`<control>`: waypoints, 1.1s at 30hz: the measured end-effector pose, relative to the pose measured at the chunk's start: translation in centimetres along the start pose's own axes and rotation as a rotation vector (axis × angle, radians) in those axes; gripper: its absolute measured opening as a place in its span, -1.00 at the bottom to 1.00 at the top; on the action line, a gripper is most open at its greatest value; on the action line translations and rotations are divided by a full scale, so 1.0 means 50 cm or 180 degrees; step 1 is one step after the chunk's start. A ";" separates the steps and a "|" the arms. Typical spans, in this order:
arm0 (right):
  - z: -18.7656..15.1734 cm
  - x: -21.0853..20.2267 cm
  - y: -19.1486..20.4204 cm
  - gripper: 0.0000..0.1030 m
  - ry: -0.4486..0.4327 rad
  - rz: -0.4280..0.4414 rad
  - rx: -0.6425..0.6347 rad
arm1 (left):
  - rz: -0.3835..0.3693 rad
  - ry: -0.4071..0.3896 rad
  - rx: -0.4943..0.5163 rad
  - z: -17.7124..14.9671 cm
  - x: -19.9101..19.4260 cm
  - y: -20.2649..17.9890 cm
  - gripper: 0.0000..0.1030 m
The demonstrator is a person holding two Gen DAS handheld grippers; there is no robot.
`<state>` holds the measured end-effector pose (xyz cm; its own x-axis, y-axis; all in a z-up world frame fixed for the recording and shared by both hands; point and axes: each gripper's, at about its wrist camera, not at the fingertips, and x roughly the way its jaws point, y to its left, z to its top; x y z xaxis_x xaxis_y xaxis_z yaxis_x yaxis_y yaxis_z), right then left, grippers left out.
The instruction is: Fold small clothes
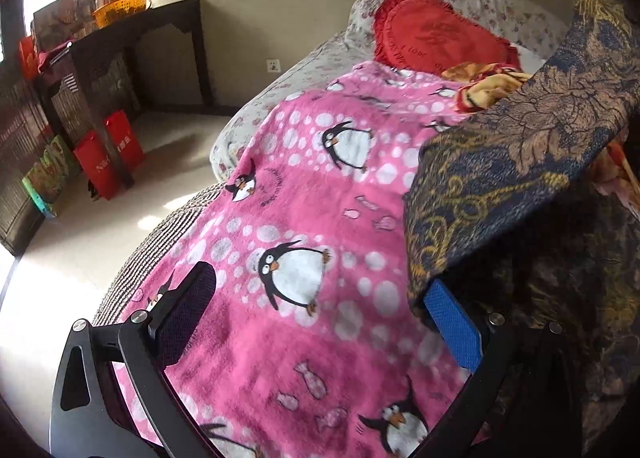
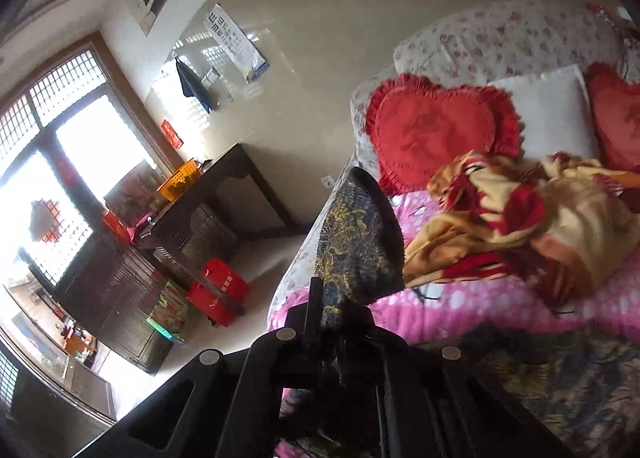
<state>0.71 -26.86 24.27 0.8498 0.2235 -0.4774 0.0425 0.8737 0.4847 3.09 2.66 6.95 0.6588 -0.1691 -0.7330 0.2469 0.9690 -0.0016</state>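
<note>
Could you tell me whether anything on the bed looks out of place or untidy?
Yes: a red and gold cloth lies crumpled on the pink blanket by the heart cushion, unfolded. Nothing looks damaged or spilled.

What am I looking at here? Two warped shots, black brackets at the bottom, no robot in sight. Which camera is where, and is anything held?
There is no robot arm. A person carries a two-finger tool in each hand, and each tool has a fisheye camera looking forward along its fingers; that is why the pictures bend. The black brackets are the tools themselves.

The left wrist view shows the left tool with its fingers wide apart, one dark pad and one blue pad, over a pink penguin blanket spread on a bed. The dark blue and gold patterned cloth drapes over the blue pad, but nothing is pinched there.

The right wrist view shows the right tool shut on an edge of the same patterned cloth, holding it up off the blanket.

Further back lie a crumpled yellow and red cloth and a red heart cushion.
</note>
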 end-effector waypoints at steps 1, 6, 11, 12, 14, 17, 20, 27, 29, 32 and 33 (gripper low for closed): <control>-0.006 -0.039 -0.015 -0.92 -0.0053 -0.0077 -0.0025 | -0.0047 -0.0049 0.0081 -0.005 -0.019 -0.012 0.99; -0.060 -0.159 -0.145 -0.91 -0.0098 -0.0629 0.0140 | -0.0234 -0.0142 0.0382 -0.033 -0.081 -0.062 0.99; -0.166 -0.208 -0.298 -0.91 0.0044 -0.1410 0.0330 | -0.0222 -0.0085 0.0539 -0.068 -0.090 -0.103 0.99; -0.194 -0.206 -0.328 -0.91 0.0129 -0.1556 0.0383 | -0.0220 -0.0041 0.0568 -0.077 -0.086 -0.109 0.99; -0.240 -0.193 -0.383 -0.91 0.0337 -0.1866 0.0428 | -0.0205 0.0068 0.0629 -0.094 -0.071 -0.123 0.99; -0.282 -0.174 -0.441 -0.38 0.0810 -0.2288 0.0508 | -0.0155 0.0188 0.0705 -0.112 -0.047 -0.133 0.99; -0.278 -0.207 -0.417 0.03 0.0584 -0.2335 0.0455 | -0.0034 0.0237 0.0698 -0.114 -0.024 -0.129 0.99; -0.207 -0.063 -0.192 0.04 0.0656 -0.0850 -0.0174 | -0.0064 0.0324 0.0407 -0.073 0.028 -0.116 0.99; -0.193 0.028 -0.128 0.04 0.0783 -0.0480 -0.0395 | -0.0037 0.0367 0.0281 -0.071 0.039 -0.104 0.99; -0.206 0.165 -0.028 0.04 0.1035 -0.0190 -0.0890 | -0.0016 0.0394 0.0099 -0.072 0.049 -0.078 0.99; -0.213 0.215 -0.006 0.04 0.1156 -0.0151 -0.1024 | -0.0007 0.0383 0.0072 -0.072 0.050 -0.072 0.99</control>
<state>4.24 -20.13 11.20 0.6101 0.2665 -0.7461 -0.1363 0.9630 0.2325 1.30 -0.63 2.67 0.5686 -0.1471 -0.8094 0.2652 0.9641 0.0110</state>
